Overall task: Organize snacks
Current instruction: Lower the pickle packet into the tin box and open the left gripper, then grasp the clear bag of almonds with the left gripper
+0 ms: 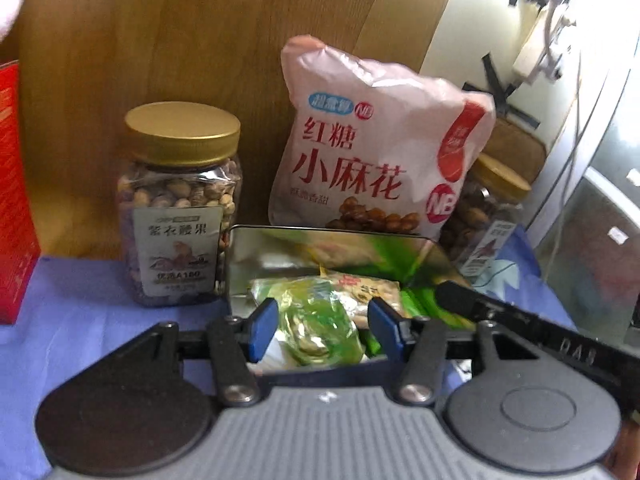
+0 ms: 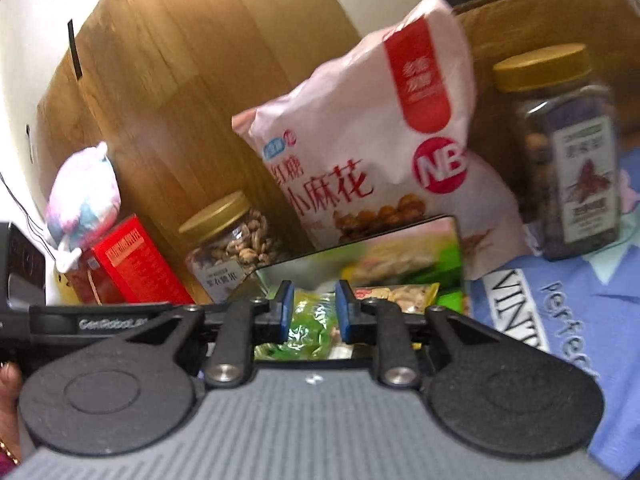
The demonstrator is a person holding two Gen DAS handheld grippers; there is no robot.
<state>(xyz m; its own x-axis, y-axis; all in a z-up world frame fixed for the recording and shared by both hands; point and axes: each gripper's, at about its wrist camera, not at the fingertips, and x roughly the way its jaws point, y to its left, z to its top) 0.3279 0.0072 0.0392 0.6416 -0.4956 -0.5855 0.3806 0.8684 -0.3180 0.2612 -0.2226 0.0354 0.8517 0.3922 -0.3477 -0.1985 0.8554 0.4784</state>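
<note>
- Blue-padded, the left gripper (image 1: 322, 330) is hovering over the shiny rectangular metal tin (image 1: 256, 248), jaws spread, a crinkly green wrapped snack (image 1: 316, 328) lying loose between them, apparently untouched.
- Beside it, the right gripper (image 2: 310, 312) is standing partly spread over the same tin, pinching nothing that shows.
- Several small packets are already sitting inside the tin, so the sorting is looking well along.
- Behind it, the tall pink snack bag (image 1: 372, 148) is leaning on the wooden panel, flanked by the gold-lidded clear nut jar (image 1: 180, 208) and a second gold-lidded jar (image 2: 568, 152).
- At the far left, the red carton (image 2: 132, 264) is standing on the blue cloth; whether these are still needing places cannot be told.
</note>
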